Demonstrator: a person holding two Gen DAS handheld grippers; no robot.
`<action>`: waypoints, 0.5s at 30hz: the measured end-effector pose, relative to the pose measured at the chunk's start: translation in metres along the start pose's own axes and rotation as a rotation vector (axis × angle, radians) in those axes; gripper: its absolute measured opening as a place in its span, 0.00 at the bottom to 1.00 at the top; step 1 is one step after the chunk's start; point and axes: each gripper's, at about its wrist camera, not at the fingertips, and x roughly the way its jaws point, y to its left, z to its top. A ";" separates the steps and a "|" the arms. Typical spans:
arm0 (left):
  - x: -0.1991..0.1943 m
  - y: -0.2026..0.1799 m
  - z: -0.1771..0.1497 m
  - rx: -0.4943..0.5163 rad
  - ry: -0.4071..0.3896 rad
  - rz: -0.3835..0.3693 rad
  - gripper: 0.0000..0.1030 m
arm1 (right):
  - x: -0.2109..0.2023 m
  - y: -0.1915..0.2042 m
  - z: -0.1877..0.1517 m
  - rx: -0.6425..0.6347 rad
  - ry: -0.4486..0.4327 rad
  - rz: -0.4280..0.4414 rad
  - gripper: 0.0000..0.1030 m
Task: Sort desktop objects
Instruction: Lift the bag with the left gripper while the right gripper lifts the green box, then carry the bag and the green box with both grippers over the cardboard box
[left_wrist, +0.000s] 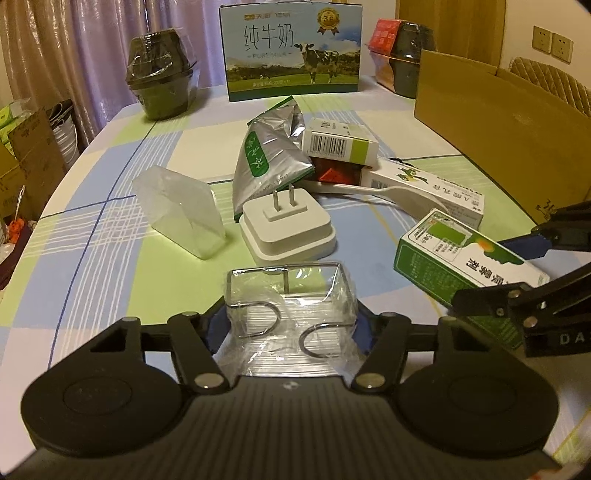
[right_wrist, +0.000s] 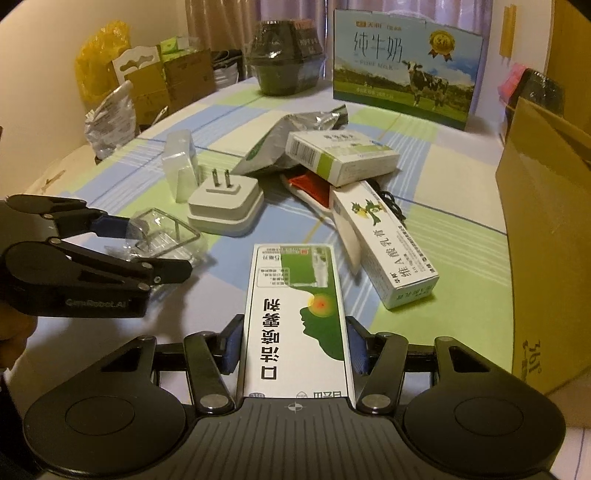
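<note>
My left gripper (left_wrist: 290, 325) is shut on a metal wire rack wrapped in clear plastic (left_wrist: 291, 295), low over the checked tablecloth (left_wrist: 110, 258). My right gripper (right_wrist: 293, 347) is shut on a green-and-white spray box (right_wrist: 295, 314); the box (left_wrist: 461, 266) also shows at the right of the left wrist view. Just beyond lie a white plug adapter (left_wrist: 288, 229), a clear plastic packet (left_wrist: 181, 210), a silver foil pouch (left_wrist: 269, 158), a white-and-green box (left_wrist: 340, 142) and a long ointment box (left_wrist: 424, 188). The left gripper (right_wrist: 147, 243) sits left of the spray box.
A milk carton case (left_wrist: 290, 51) stands at the table's far edge, with wrapped stacks of black bowls (left_wrist: 160, 77) to its left. An open cardboard box (left_wrist: 498, 129) takes up the right side. A white spoon (left_wrist: 369, 190) and a red item (left_wrist: 336, 173) lie under the boxes.
</note>
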 end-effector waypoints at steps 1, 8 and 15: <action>-0.002 0.000 0.000 0.006 -0.005 0.001 0.59 | -0.003 0.001 0.000 0.001 -0.007 -0.003 0.51; -0.029 -0.003 0.009 0.012 -0.048 0.000 0.59 | -0.035 0.002 0.001 0.024 -0.057 -0.032 0.51; -0.066 -0.006 0.016 0.003 -0.083 -0.002 0.59 | -0.067 0.002 0.002 0.047 -0.100 -0.062 0.51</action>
